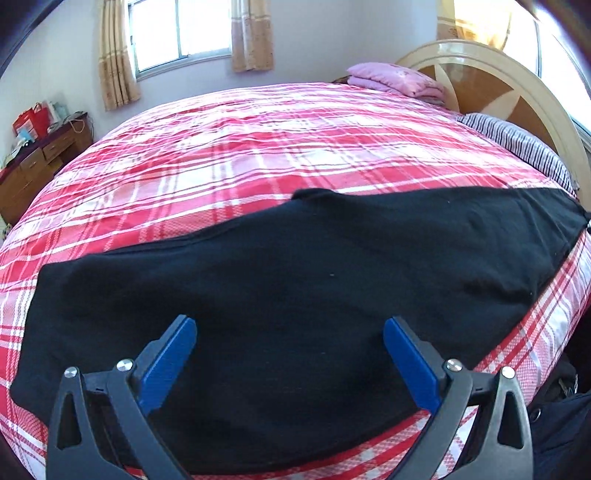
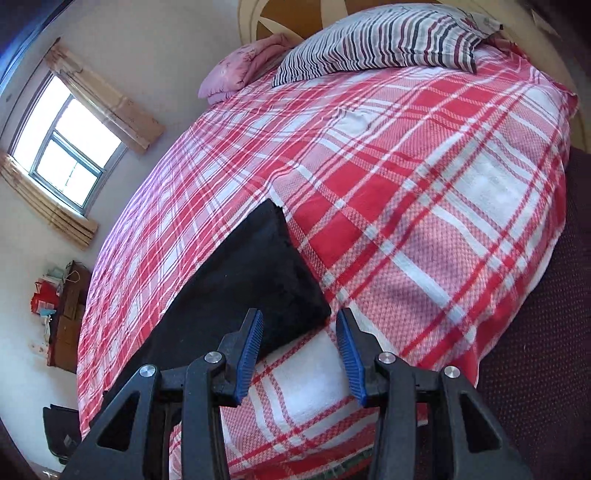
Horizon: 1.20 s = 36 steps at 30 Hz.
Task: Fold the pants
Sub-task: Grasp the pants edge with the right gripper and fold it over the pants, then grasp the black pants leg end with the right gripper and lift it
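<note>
Black pants (image 1: 295,280) lie flat across the near part of a bed with a red and white plaid cover (image 1: 240,147). My left gripper (image 1: 290,325) is open and empty, hovering over the middle of the pants near their front edge. In the right wrist view, one end of the pants (image 2: 251,280) lies with a square edge on the plaid cover (image 2: 424,184). My right gripper (image 2: 299,317) is open and empty, just above that end's near corner, with the left finger over the black cloth.
A striped pillow (image 2: 376,40) and a folded pink blanket (image 1: 395,79) lie at the curved wooden headboard (image 1: 491,74). A wooden dresser (image 1: 33,166) with clutter stands by the wall under a curtained window (image 1: 181,33). A dark cloth (image 2: 546,332) lies beside the bed's edge.
</note>
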Each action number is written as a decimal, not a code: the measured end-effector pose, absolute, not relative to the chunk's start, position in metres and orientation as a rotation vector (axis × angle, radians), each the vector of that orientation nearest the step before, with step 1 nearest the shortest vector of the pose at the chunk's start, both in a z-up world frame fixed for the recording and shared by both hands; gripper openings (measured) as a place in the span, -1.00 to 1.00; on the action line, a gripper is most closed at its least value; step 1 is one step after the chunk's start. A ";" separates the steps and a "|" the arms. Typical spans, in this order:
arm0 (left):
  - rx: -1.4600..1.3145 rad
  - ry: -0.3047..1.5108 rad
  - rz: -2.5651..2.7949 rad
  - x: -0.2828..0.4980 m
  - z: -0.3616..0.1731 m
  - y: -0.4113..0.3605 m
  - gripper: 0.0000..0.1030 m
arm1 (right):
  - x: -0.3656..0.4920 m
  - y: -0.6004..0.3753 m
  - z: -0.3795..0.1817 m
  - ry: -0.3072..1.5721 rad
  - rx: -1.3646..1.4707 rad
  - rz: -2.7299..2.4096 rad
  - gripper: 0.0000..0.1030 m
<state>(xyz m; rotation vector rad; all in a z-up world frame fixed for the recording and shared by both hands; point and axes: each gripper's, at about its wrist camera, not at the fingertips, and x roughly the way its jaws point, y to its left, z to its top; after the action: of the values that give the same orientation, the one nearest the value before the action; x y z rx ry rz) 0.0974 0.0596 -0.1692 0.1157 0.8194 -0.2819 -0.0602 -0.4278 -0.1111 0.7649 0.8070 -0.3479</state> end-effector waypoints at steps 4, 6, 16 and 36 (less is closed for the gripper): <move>0.119 0.821 -0.273 0.101 -0.171 0.063 1.00 | -0.063 -0.433 -0.117 0.768 0.843 -0.293 -0.16; 0.116 0.830 -0.265 0.103 -0.175 0.066 1.00 | -0.060 -0.440 -0.121 0.726 0.876 -0.281 -0.16; 0.112 0.828 -0.264 0.104 -0.176 0.070 1.00 | -0.064 -0.454 -0.130 0.637 0.929 -0.296 -0.48; 0.122 0.830 -0.270 0.104 -0.176 0.070 1.00 | -0.067 -0.405 -0.084 0.538 0.706 -0.184 -0.75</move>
<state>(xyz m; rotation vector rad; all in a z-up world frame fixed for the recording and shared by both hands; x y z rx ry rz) 0.1040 0.0703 -0.1764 0.1222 0.8300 -0.2704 -0.0667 -0.4055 -0.0838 0.7056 0.5384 -0.1841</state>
